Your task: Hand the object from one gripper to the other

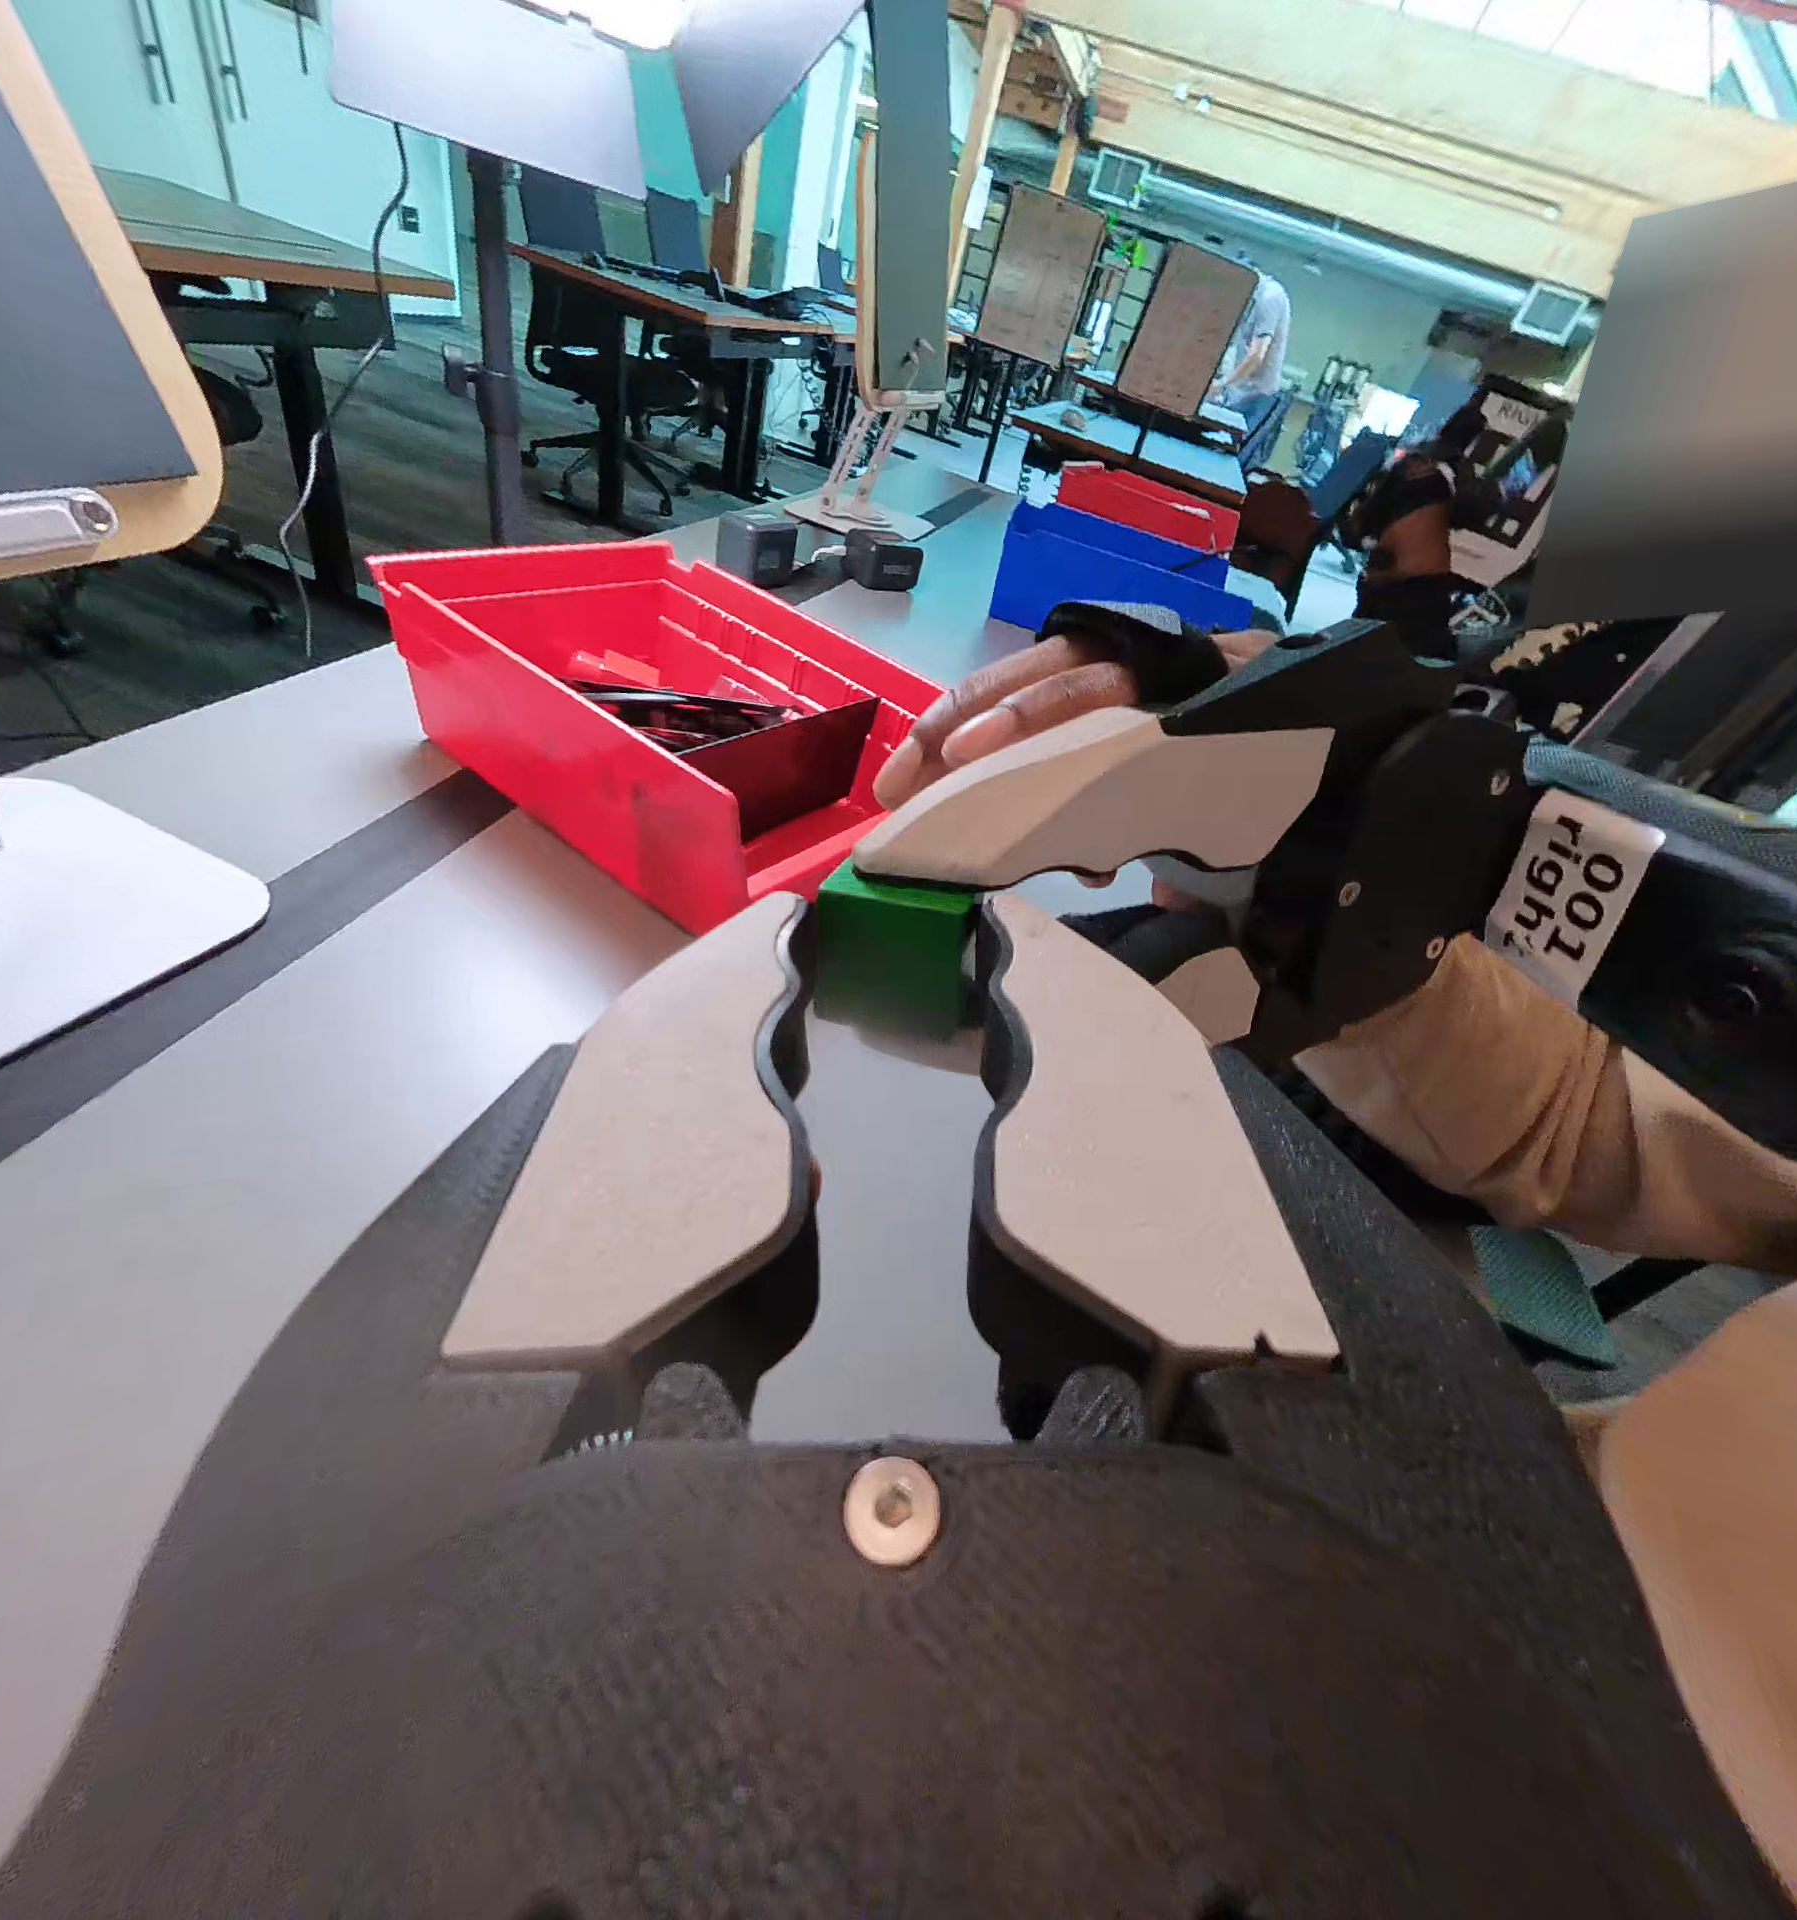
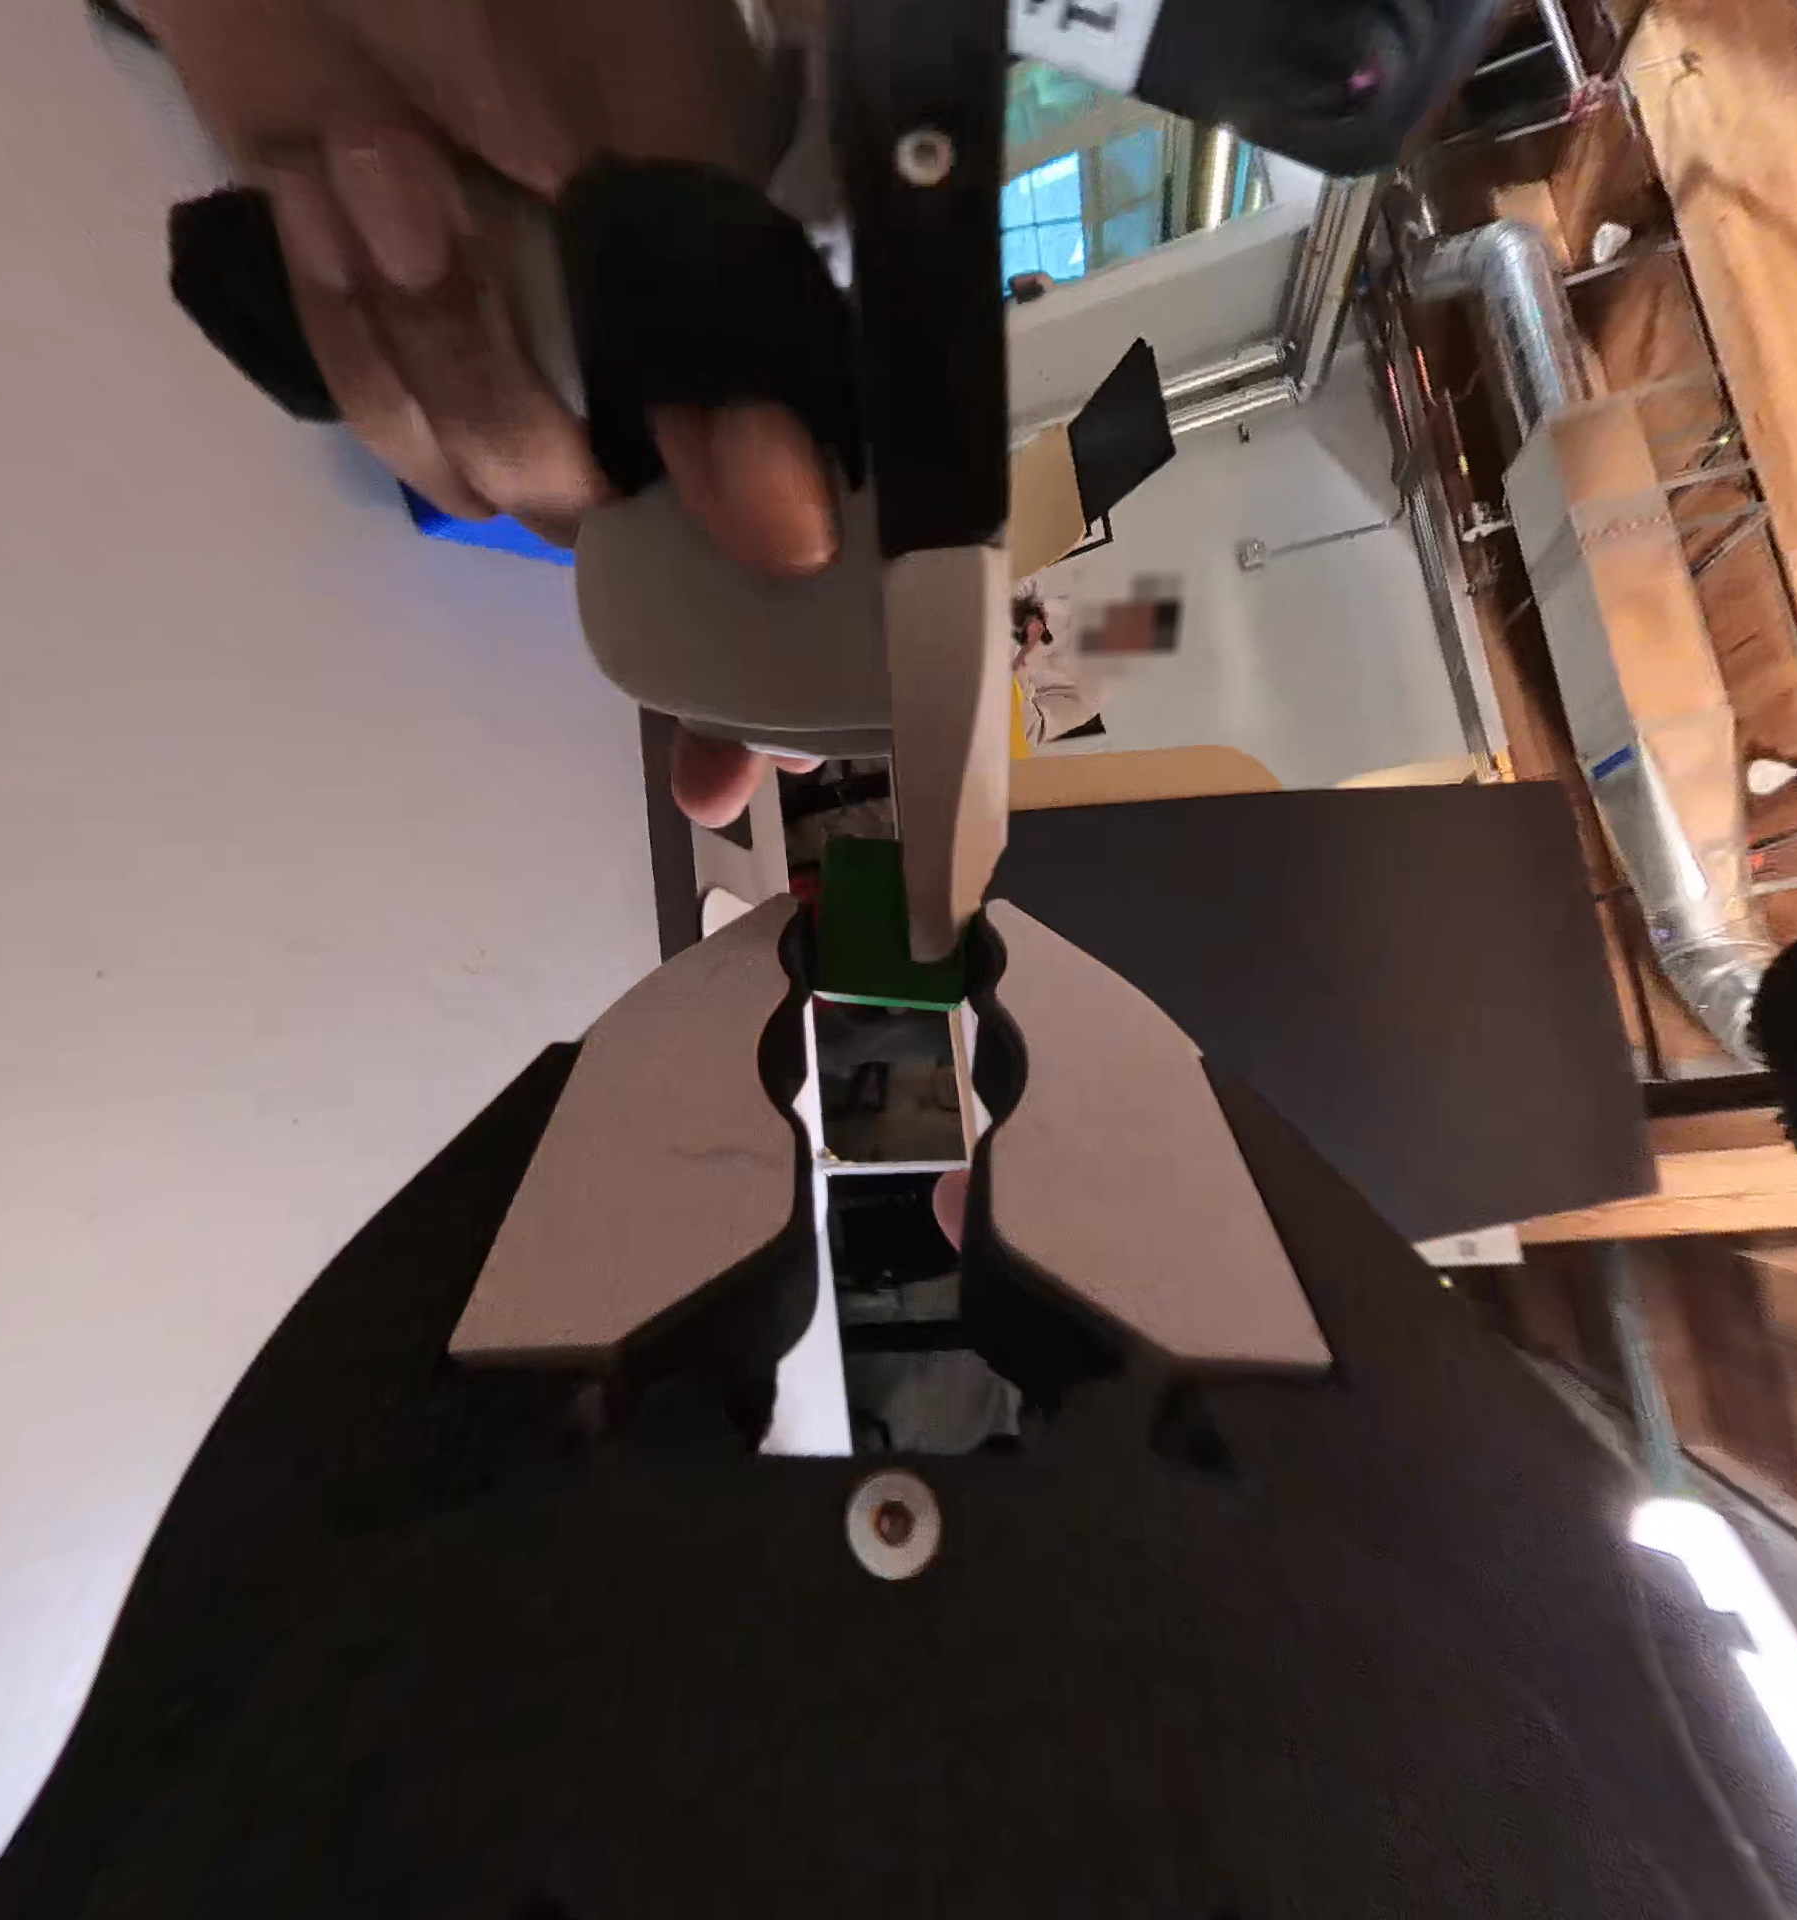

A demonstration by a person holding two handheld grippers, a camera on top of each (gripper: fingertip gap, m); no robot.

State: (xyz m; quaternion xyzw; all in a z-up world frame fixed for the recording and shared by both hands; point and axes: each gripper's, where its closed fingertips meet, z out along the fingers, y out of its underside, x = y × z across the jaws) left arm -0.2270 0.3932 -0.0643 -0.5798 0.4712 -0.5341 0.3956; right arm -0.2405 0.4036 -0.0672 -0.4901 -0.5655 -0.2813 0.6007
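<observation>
Green rectangular plastic block [image 1: 894,961] sits pinched between both sets of tongs at once, just in front of the long red plastic bin [image 1: 603,717] on the grey worktop [image 1: 250,1195]. Left tongs [image 1: 889,935] clamp its sides; right tongs [image 2: 889,940] grip it crosswise, one grey finger [image 1: 1060,805] pressed on its top.

Both wrist views close, facing, sharing green block [image 1: 894,961]

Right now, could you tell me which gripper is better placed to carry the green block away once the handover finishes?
Probably the left gripper: its fingertips bracket the green block squarely. The right gripper also pinches it, crosswise, so either could.
</observation>
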